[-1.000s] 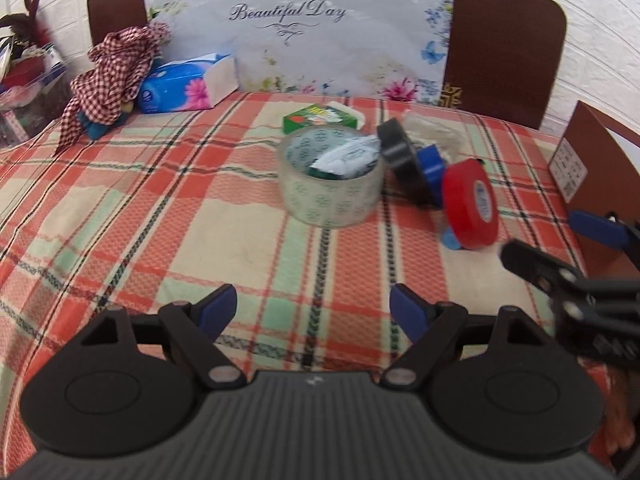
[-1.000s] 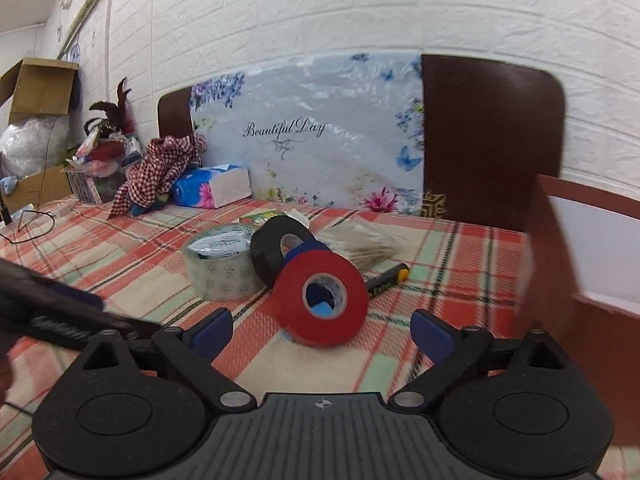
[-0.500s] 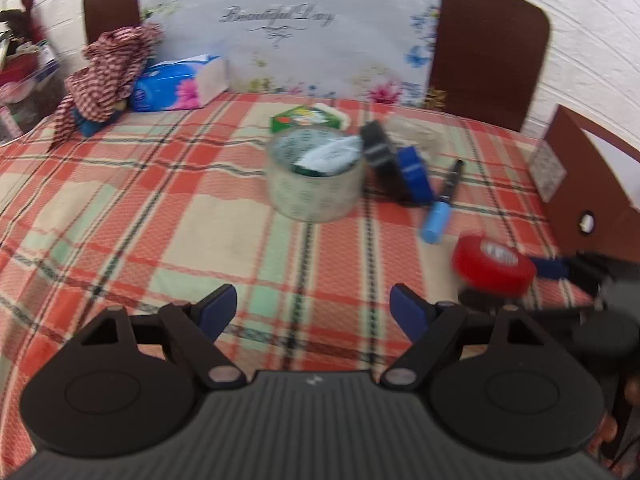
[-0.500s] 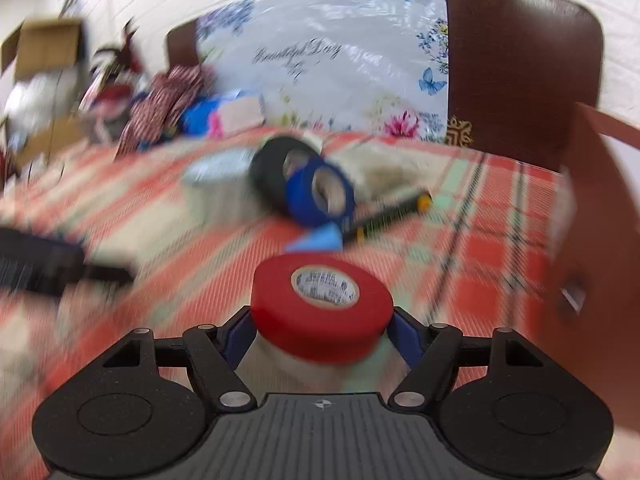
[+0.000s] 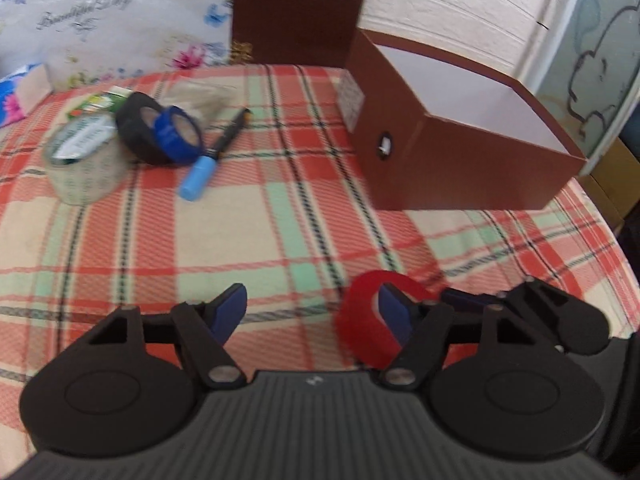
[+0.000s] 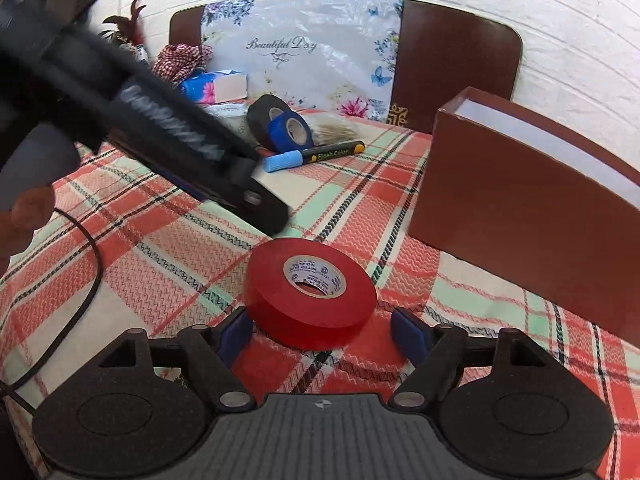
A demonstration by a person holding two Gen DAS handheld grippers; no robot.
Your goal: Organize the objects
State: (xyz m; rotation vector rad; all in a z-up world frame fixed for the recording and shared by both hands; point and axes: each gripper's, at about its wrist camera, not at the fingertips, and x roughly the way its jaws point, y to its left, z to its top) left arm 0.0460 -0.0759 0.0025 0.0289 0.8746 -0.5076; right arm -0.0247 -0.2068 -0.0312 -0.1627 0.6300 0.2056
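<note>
Lying flat on the plaid tablecloth (image 6: 168, 280), hole upward: one red tape roll (image 6: 311, 294), set between the spread fingers of the right gripper (image 6: 326, 334). Jaws of that gripper stand wide; the left blue pad sits just beside the roll's edge, whether touching cannot be told, while the right pad stands clear of it. Nothing is clamped.

Left gripper (image 5: 314, 310): jaws also wide, holding nothing. In its own view the red roll shows behind its right finger, with the right gripper's dark frame beside it. From the right wrist view this tool (image 6: 256, 200) reaches in blurred from the left, its tip near the roll.

Brown cardboard box (image 5: 460, 132): open-topped, white inside, standing to the right of the roll, apart from it.

Further back on the cloth, grouped:
- black tape roll (image 6: 266, 118) and blue tape roll (image 6: 291, 132), leaning on edge, touching;
- clear packing tape roll (image 5: 82, 158), beside them;
- black marker with blue cap (image 6: 316, 156), lying in front of them.

Floral "Beautiful Day" panel (image 6: 296, 56) against the white brick wall.
</note>
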